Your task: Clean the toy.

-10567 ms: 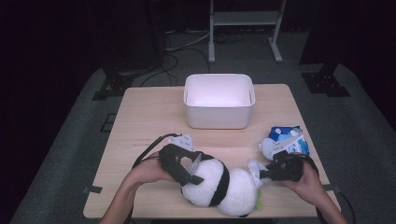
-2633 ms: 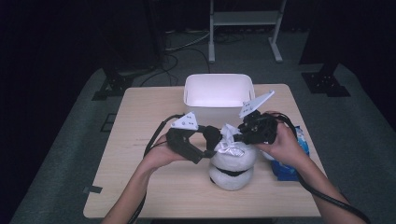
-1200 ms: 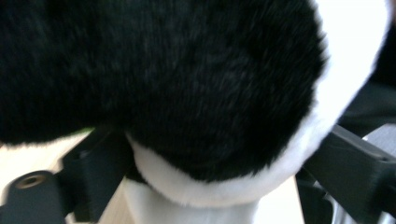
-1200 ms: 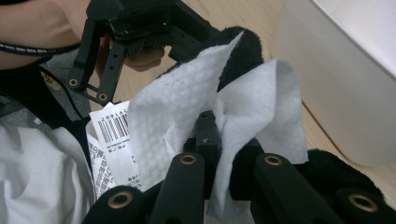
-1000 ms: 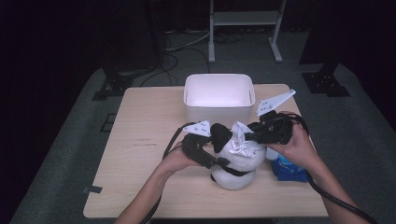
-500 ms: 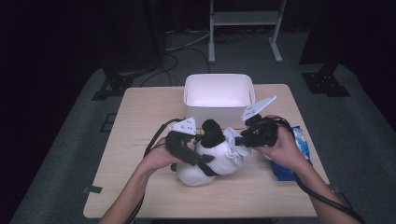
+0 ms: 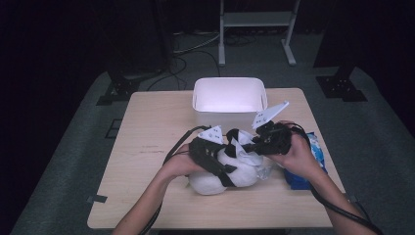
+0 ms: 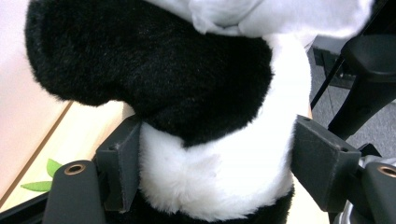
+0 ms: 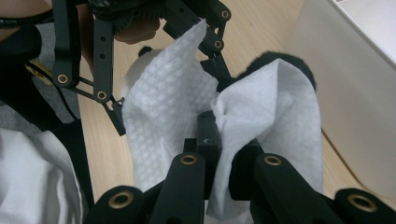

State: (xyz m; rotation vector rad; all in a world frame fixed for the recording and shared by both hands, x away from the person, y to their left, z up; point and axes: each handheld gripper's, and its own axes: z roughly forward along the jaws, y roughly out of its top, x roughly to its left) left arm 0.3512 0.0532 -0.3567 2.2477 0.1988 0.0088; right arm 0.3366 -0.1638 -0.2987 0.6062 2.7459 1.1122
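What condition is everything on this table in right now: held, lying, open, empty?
Panda plush toy: lying on the table, clamped by the left gripper.
White wipe: crumpled, pinched in the right gripper, against the panda.
White bin: upright, open-topped, looks empty.
Blue wipes packet: lying flat by the right hand; open or sealed, can't tell.

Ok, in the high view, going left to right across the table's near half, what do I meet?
Left claw on the panda plush → right claw pinching a white wipe → blue packet.
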